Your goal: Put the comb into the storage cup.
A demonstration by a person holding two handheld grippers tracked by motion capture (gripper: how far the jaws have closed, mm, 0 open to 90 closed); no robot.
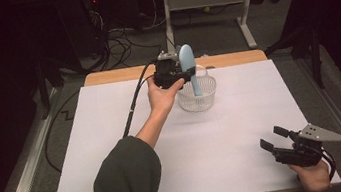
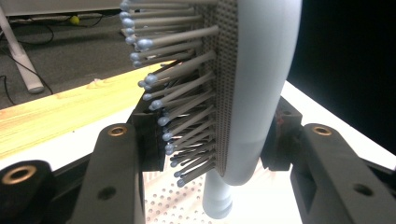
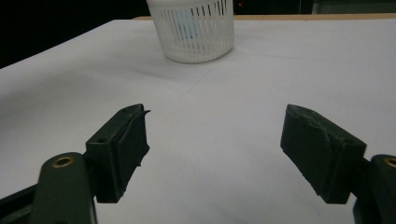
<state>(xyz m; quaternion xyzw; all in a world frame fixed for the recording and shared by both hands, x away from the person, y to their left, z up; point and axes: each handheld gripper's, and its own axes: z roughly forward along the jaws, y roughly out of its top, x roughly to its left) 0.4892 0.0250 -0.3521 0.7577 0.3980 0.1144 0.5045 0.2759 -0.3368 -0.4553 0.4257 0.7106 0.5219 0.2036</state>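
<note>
Left tongs (image 1: 187,75) pinch a blue hairbrush (image 1: 187,59) above the white basket (image 1: 207,96), frame centre; right tongs (image 1: 274,139) spread over bare bench (image 1: 115,149), lower right.

A pale blue hairbrush (image 1: 187,59) stands upright, handle down inside a white slotted basket (image 1: 209,98). Its grey bristles (image 2: 187,93) carry small rounded tips. The basket sits near the far edge of the white surface (image 1: 115,149).

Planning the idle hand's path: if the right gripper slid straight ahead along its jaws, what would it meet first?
Probably the white basket. The right gripper has open jaws aimed across bare white table cover, with the basket slightly left of centre; depth is unclear.
</note>
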